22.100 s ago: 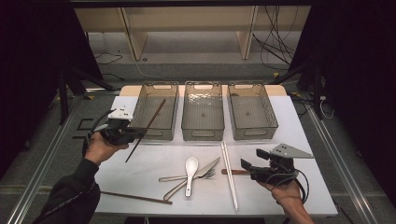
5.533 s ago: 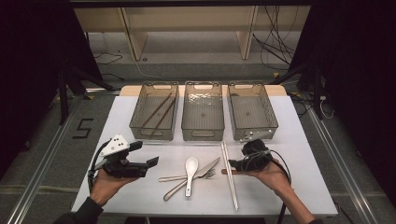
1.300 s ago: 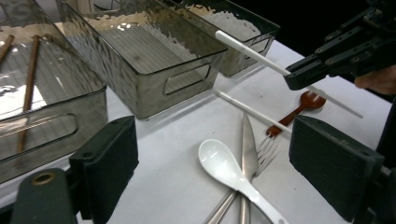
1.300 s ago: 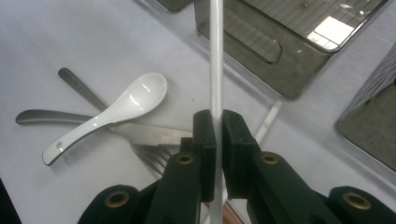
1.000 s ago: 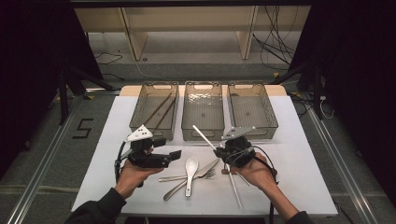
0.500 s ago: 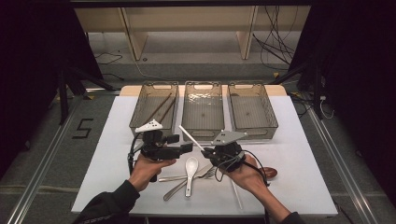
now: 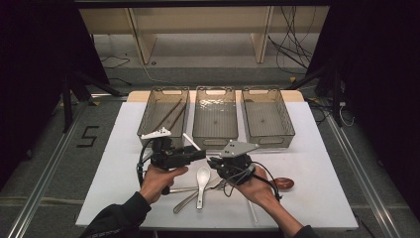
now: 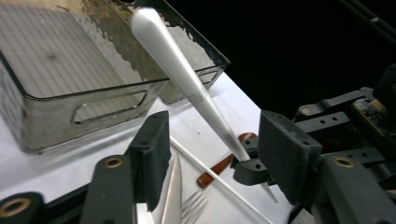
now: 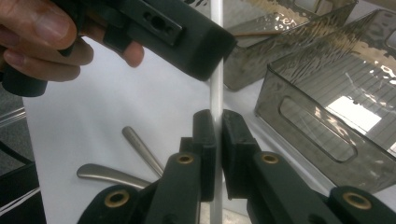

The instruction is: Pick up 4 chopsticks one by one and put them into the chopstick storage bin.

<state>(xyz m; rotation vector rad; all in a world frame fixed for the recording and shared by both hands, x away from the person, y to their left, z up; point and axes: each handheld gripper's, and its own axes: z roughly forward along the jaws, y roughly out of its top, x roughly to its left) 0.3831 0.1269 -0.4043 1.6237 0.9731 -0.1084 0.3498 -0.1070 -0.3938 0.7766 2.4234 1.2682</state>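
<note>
My right gripper (image 9: 218,123) was clamped tight on a white chopstick (image 8: 187,84), which ran from between its pads up and away toward the trays, its thick end raised over the near edge of the middle tray (image 7: 215,115) and its thin tip poking out below the pads. My left gripper (image 8: 210,154) had just been closing its jaws with that chopstick between them; the pads stood half open on either side of it, and I could not tell whether either one touched it. In the high view both grippers met above the middle of the worktop (image 7: 114,163), just in front of the trays, with the chopstick sloping up to the left. Under them lay a white spoon (image 7: 202,178), a fork (image 8: 191,205) and a knife (image 8: 173,196), bunched together, and a brown wooden spoon (image 7: 284,184) sat off to the right. The worktop was white and stood on a grey floor with metal rails at its sides; the room around it was dark, with a pale wooden frame behind. The left tray (image 7: 163,115) held thin brown sticks, and the right tray (image 7: 267,115) stood next to the middle one. My hands hid parts of the cutlery, and the second white chopstick (image 8: 219,182) was partly covered on the worktop.
</note>
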